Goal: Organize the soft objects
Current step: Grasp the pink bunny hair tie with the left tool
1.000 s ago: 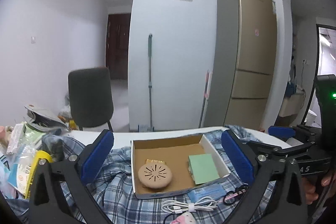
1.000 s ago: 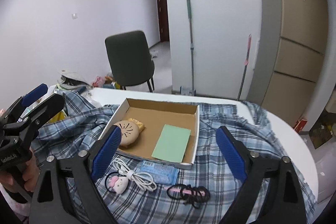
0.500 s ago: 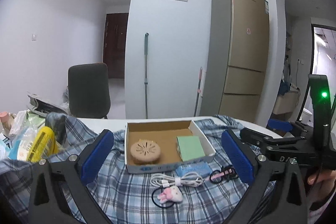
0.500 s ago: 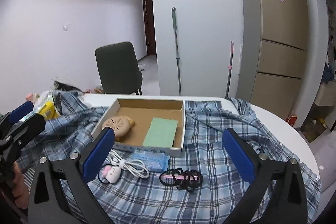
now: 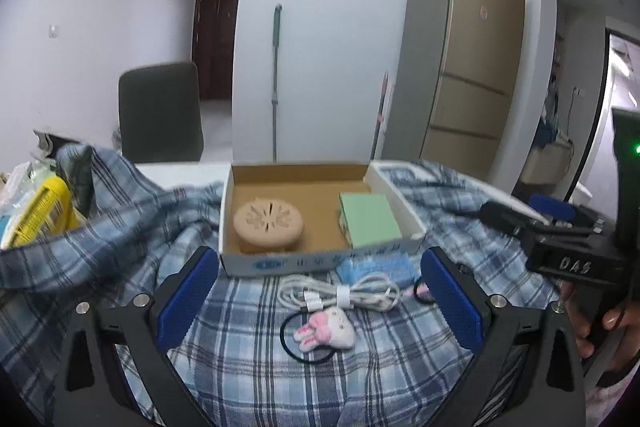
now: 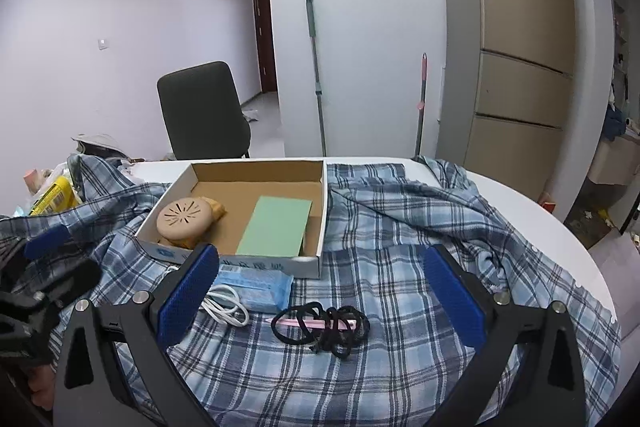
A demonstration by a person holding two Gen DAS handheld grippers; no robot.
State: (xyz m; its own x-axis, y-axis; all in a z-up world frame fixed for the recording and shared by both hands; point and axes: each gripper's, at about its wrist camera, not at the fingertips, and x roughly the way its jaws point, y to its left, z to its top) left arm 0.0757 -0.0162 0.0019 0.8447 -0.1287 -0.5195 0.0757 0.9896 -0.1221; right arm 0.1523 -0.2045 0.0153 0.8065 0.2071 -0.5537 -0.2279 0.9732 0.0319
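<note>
A blue plaid shirt (image 6: 420, 239) is spread over a white round table (image 6: 560, 227) and hides most of its top; only the far rim and right edge show. Shirt's near edge is cut off by the frame in both views. At far left a clutter pile w/ a yellow pack (image 5: 36, 215) is half hidden behind a raised fold of shirt; labels unreadable.

On the shirt sits an open cardboard box (image 5: 316, 261), white outside, brown inside. Print on its front wall is too blurred to read. Inside, left: a round tan perforated disc (image 5: 269, 221), w/ a yellowish thing under it that you can't identify. Inside, right: a green flat pad (image 6: 276, 227).

In front of the box, lying on the shirt: a blue tissue pack (image 6: 256, 283), partly behind your right gripper's left finger; a coiled white cable (image 5: 340, 295); a pink-and-white bunny plush on a black hair loop (image 5: 326, 327); and a tangle of black hair ties w/ a pink stick (image 6: 324, 323).

Your left gripper (image 5: 316, 299) hovers above the cable and bunny, jaws wide but closing; nothing gripped, pads touch nothing. Your right gripper (image 6: 320, 291) hovers over the black ties, jaws spread wide, holding nothing. Each gripper's body shows at the other view's edge, blurred; a hand (image 5: 600, 323) on the right one is mostly cut off.
</note>
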